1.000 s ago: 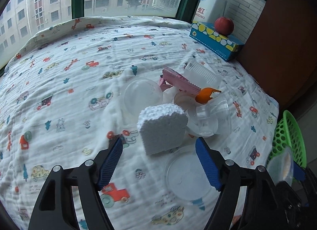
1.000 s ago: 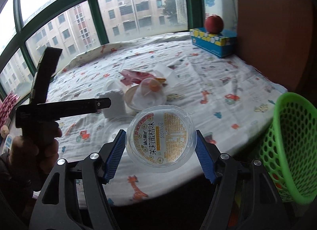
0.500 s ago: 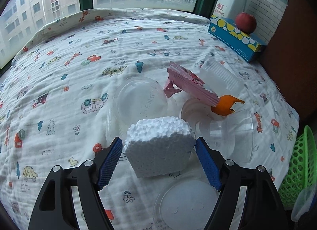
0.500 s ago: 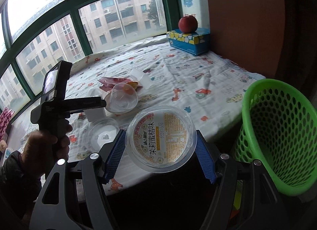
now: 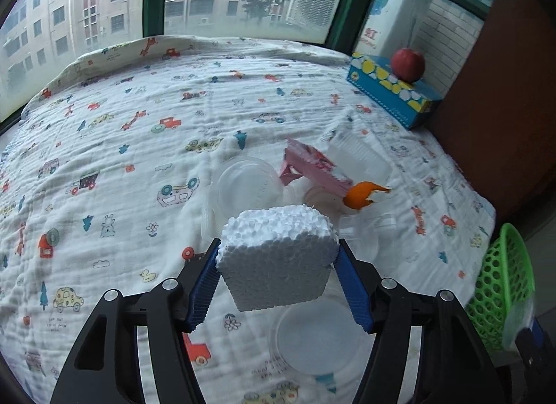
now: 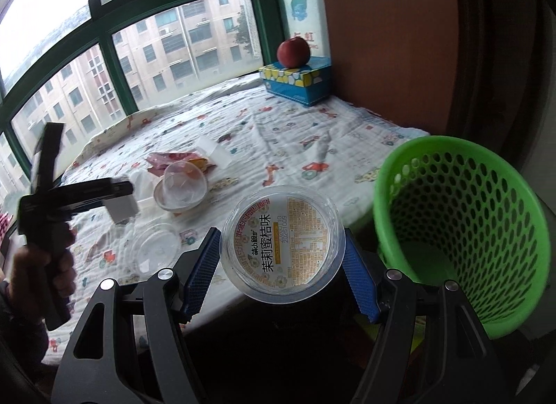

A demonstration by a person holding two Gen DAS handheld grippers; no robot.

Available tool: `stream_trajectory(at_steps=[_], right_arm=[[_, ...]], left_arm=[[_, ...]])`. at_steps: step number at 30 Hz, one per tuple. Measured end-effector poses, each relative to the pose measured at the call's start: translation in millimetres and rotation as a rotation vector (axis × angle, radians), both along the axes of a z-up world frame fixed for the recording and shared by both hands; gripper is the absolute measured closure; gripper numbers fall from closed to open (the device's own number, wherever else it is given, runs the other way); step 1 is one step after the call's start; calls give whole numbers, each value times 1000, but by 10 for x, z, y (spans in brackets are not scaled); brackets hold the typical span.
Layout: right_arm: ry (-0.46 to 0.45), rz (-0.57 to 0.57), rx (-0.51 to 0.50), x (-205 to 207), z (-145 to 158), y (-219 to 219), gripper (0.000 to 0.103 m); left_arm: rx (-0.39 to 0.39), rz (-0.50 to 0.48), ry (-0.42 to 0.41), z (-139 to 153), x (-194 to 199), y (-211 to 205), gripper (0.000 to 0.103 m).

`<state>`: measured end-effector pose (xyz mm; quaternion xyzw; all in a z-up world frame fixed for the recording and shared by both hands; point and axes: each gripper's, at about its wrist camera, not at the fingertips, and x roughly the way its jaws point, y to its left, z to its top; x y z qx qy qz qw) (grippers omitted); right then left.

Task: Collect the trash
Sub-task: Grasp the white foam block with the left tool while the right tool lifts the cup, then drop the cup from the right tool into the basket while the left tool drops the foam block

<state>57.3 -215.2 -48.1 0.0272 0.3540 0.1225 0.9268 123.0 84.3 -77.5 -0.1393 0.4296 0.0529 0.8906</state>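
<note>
My left gripper [image 5: 278, 258] is shut on a white foam block [image 5: 278, 258] and holds it just above the printed bed sheet [image 5: 121, 160]. My right gripper [image 6: 282, 247] is shut on a round clear tub with a printed label [image 6: 283, 247], held off the bed's edge, left of the green mesh basket [image 6: 465, 230]. The basket also shows in the left wrist view [image 5: 500, 282]. On the sheet lie clear plastic cups [image 5: 246, 185], a flat clear lid [image 5: 312, 334], a pink wrapper [image 5: 312, 167] and an orange peel [image 5: 361, 195].
A blue tissue box [image 5: 389, 94] with a red apple [image 5: 408, 65] on it stands at the far right corner by a brown wall panel [image 5: 504, 108]. Windows run along the far side. The left gripper and hand show in the right wrist view [image 6: 69, 195].
My left gripper closed on the foam block and lifted it slightly. My right gripper carried the tub further right, closer to the green basket.
</note>
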Motion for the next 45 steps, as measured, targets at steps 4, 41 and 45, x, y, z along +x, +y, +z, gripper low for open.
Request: stream_trajectory(at_steps=[4, 41, 45], right_arm=[[-11, -56, -15, 24, 28, -185, 35], [20, -392, -50, -126, -56, -1639, 27], [8, -409, -47, -249, -17, -1687, 27]], left_arm=[[15, -64, -47, 240, -81, -167, 41], [2, -582, -172, 991, 122, -2411, 41], [8, -628, -160, 940, 133, -2647, 41]])
